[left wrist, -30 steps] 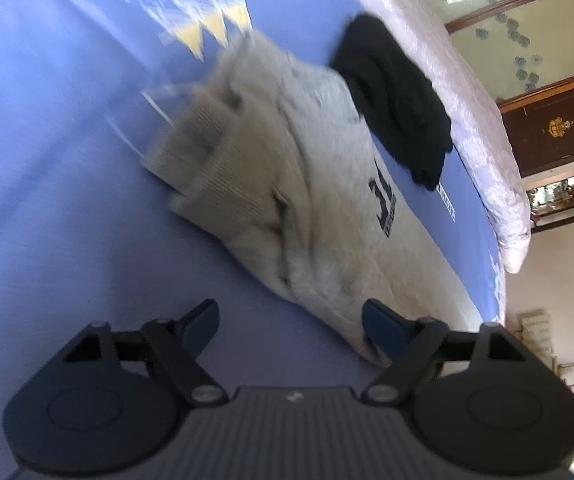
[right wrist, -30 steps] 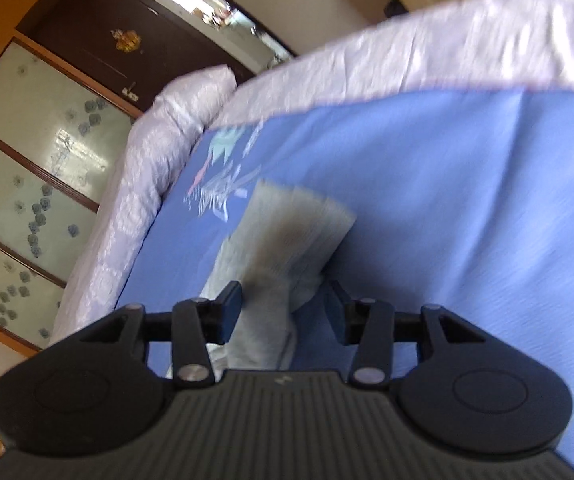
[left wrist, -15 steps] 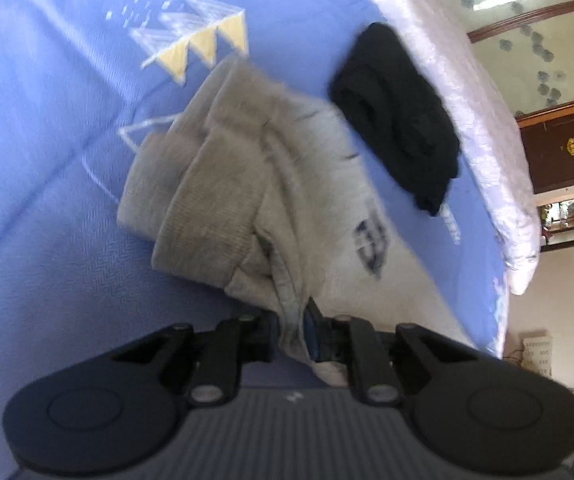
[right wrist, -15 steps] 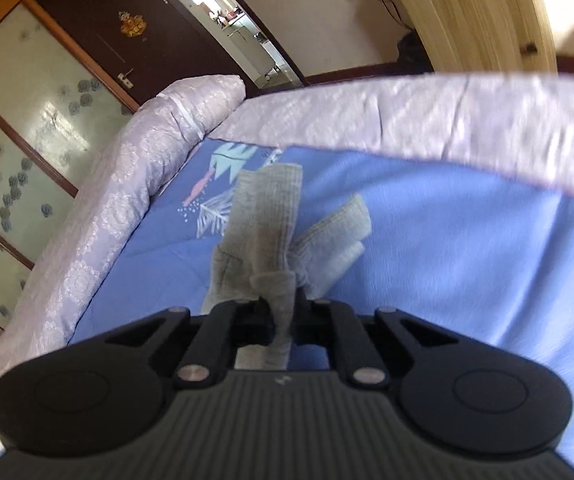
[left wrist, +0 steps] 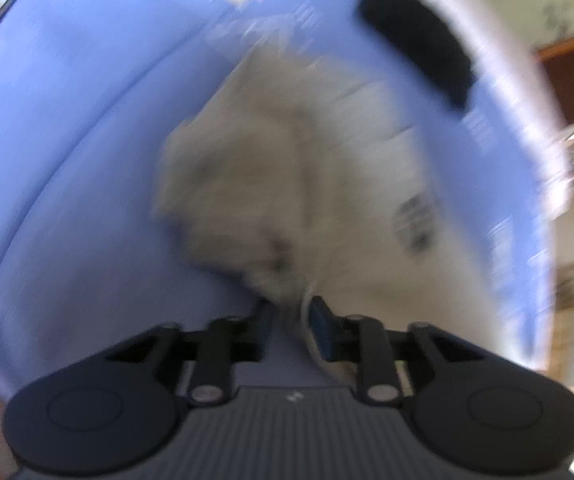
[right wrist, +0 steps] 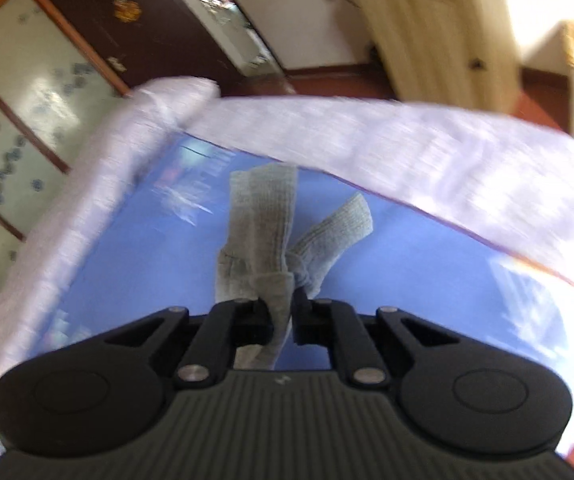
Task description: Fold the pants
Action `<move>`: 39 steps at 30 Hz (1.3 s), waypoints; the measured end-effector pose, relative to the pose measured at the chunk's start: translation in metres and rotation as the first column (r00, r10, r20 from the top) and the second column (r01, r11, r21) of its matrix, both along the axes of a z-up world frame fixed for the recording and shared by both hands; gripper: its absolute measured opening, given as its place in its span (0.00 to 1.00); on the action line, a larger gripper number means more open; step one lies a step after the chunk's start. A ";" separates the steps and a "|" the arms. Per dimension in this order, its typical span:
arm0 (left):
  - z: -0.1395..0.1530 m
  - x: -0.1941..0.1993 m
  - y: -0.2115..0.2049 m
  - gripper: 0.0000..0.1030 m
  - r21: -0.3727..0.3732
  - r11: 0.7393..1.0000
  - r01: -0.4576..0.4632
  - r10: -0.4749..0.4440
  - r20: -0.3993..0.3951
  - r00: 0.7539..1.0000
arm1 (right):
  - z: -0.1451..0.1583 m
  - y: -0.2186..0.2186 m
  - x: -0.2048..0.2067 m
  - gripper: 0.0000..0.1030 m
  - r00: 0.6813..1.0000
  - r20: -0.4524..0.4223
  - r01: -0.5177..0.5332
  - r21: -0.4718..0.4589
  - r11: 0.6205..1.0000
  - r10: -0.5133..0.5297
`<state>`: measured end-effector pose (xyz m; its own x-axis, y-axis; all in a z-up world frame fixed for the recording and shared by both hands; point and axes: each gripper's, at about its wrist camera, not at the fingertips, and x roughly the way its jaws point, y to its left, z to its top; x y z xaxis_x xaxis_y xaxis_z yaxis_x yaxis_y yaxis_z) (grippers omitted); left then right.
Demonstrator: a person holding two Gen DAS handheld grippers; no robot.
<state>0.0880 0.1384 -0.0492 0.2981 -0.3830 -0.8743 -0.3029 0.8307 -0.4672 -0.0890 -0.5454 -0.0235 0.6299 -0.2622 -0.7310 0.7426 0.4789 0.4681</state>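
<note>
A: Left wrist view is badly smeared, but the left gripper (left wrist: 287, 312) sits at the lower middle of the frame with a fold of the grey pants (left wrist: 287, 168) between its jaws. Those jaws have just been easing apart a little, yet the cloth is still pinched there as far as the blur allows.

B: And the pants fill the centre of that frame, bunched up on the blue sheet (left wrist: 67, 140). Dark print on the fabric toward the right.

A: Upper right, a black garment (left wrist: 415, 36) lies near the pale quilt edge (left wrist: 519, 92), apart from the pants.

B: Over to the right wrist view, much sharper. The right gripper (right wrist: 283, 312) is narrow, jaws just loosened a touch, with a strip of the same grey knit caught between its fingers (right wrist: 301, 310).

A: Two ribbed cuffs (right wrist: 265, 204) fan up from that grip, one standing straight toward the frame's top, the other leaning right, both above the blue sheet.

B: The quilt runs across the upper half, and a dark wooden door (right wrist: 127, 28) sits in the upper left behind it.
</note>
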 end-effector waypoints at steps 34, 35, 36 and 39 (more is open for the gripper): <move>0.028 -0.018 0.042 0.56 0.218 0.967 0.134 -0.215 0.411 0.886 | -0.003 0.337 0.063 0.44 0.719 0.231 -0.679 0.035 0.733 0.655; 0.029 -0.019 0.034 0.53 0.280 0.942 0.187 -0.296 0.423 0.856 | -0.003 0.338 0.059 0.44 0.725 0.224 -0.675 0.042 0.736 0.652; 0.030 -0.021 0.030 0.52 0.325 0.918 0.229 -0.358 0.428 0.829 | -0.004 0.337 0.061 0.44 0.731 0.213 -0.670 0.049 0.741 0.648; 0.026 -0.025 0.025 0.45 0.375 0.871 0.318 -0.469 0.438 0.767 | -0.013 0.333 0.058 0.44 0.759 0.188 -0.645 0.085 0.760 0.623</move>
